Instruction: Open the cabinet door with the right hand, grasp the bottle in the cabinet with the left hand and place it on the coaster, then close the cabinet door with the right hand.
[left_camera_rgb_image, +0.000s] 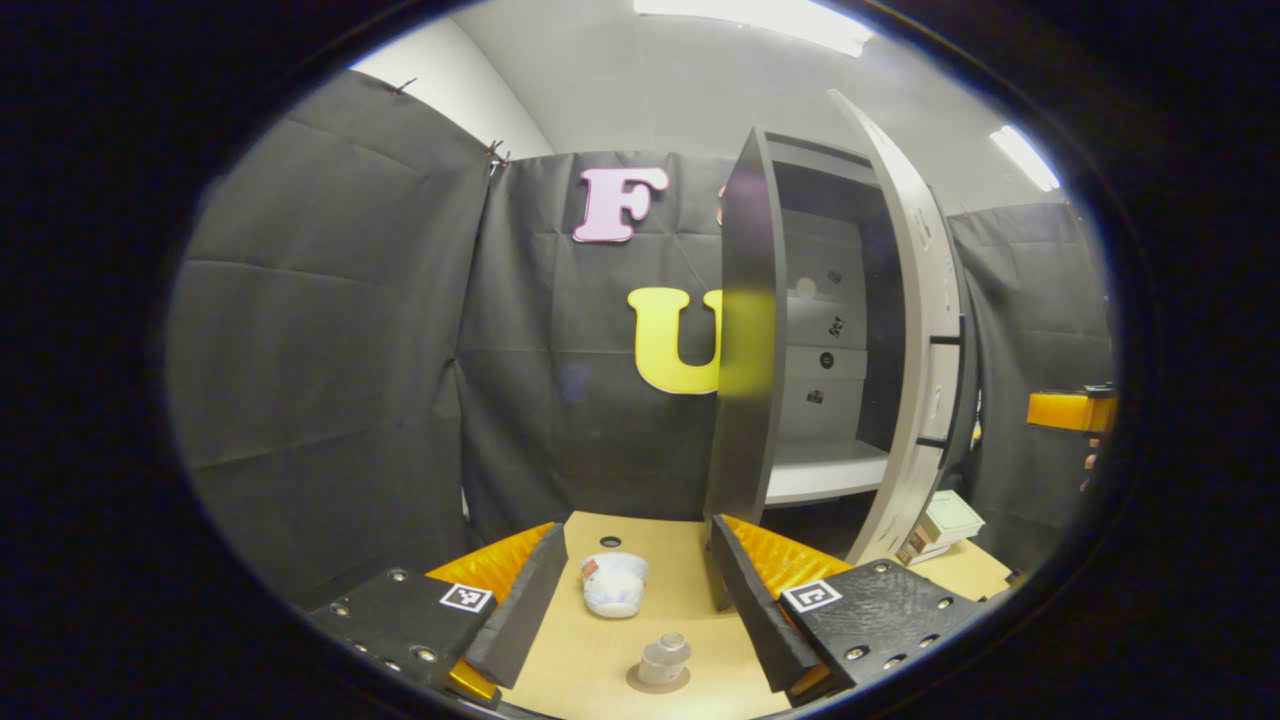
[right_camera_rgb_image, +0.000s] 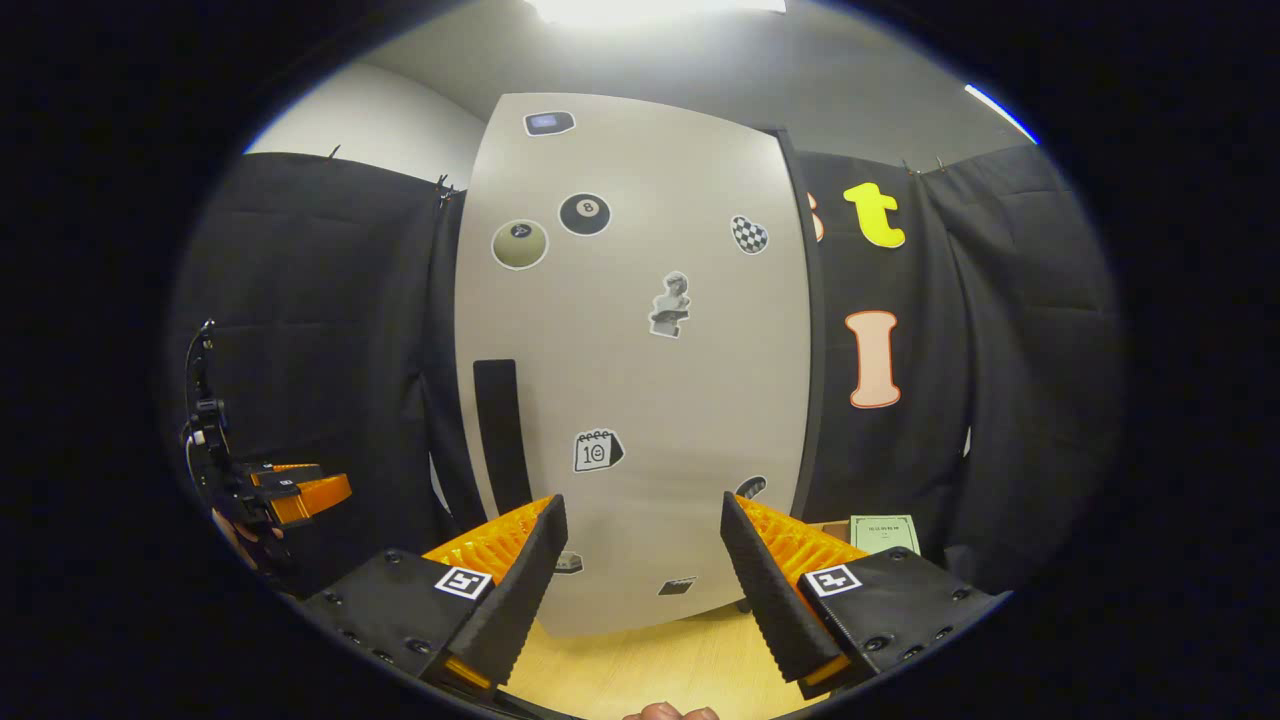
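With the bottle (left_camera_rgb_image: 664, 660) upright on the coaster (left_camera_rgb_image: 640, 684), the door (right_camera_rgb_image: 640, 350) stood just ahead of the right gripper (right_camera_rgb_image: 640, 570), both grippers spread empty.

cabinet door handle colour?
Black, a vertical bar handle on the pale grey cabinet door; clearest in the right gripper view.

Spread wide over a tan wooden table (left_camera_rgb_image: 590, 660): left gripper (left_camera_rgb_image: 640, 590), above clear small bottle (left_camera_rgb_image: 663, 657) on round brown coaster (left_camera_rgb_image: 640, 684); grey cabinet door (left_camera_rgb_image: 915, 330) open.

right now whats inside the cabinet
Through the open cabinet, a bare pale shelf and a stickered back wall. No bottle inside; it stands on the coaster. The door covers the right side.
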